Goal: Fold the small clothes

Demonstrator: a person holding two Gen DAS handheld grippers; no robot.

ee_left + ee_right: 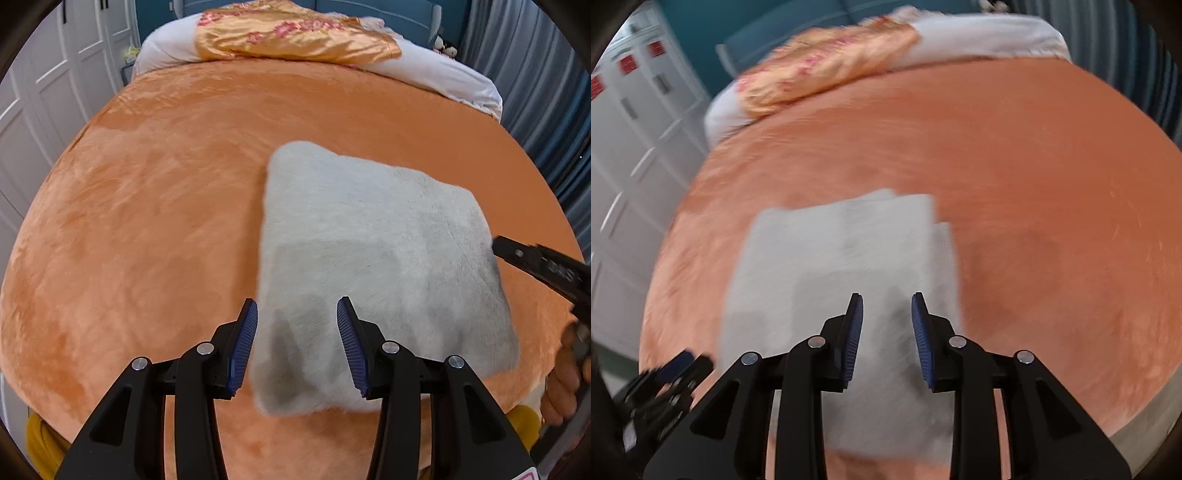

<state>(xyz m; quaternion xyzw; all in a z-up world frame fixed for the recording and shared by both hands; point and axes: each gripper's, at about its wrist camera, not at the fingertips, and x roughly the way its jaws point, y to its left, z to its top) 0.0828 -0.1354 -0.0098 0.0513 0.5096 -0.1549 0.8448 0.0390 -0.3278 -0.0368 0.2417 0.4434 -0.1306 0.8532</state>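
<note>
On the orange plush bedspread (166, 206) lay the grey fleece garment (369, 266), already folded into a rough rectangle, sitting right of centre in the left wrist view. Pile was short and fuzzy, pale grey, with darker patches near the close edge (shadow from the fingers, as far as I could tell). Far-left corner looked rounded and slightly puffed up; close edge was soft and thick, so more than one layer. In the right wrist view the same piece (842, 258) was motion-blurred, but stepped edges showed at its far right corner, with layers offset from each other.

Left gripper (297, 343) hovered above the near edge of the fold, jaws apart, blue ribbed pads (243, 343) clear of the fabric, nothing between them. Right gripper (887, 339) was likewise over the near part of the garment, jaws parted with a narrower gap, nothing pinched; pads not pressing on cloth. Its black finger (543, 266) also entered the left view from the right, tip just at the garment's right edge; contact couldn't be told. A hand (565, 384) showed at the lower right there.

Head of the bed: white pillow (436, 77) with a gold floral cloth (295, 37) over it, well apart from the garment. White cupboard doors (48, 92) on the left.
</note>
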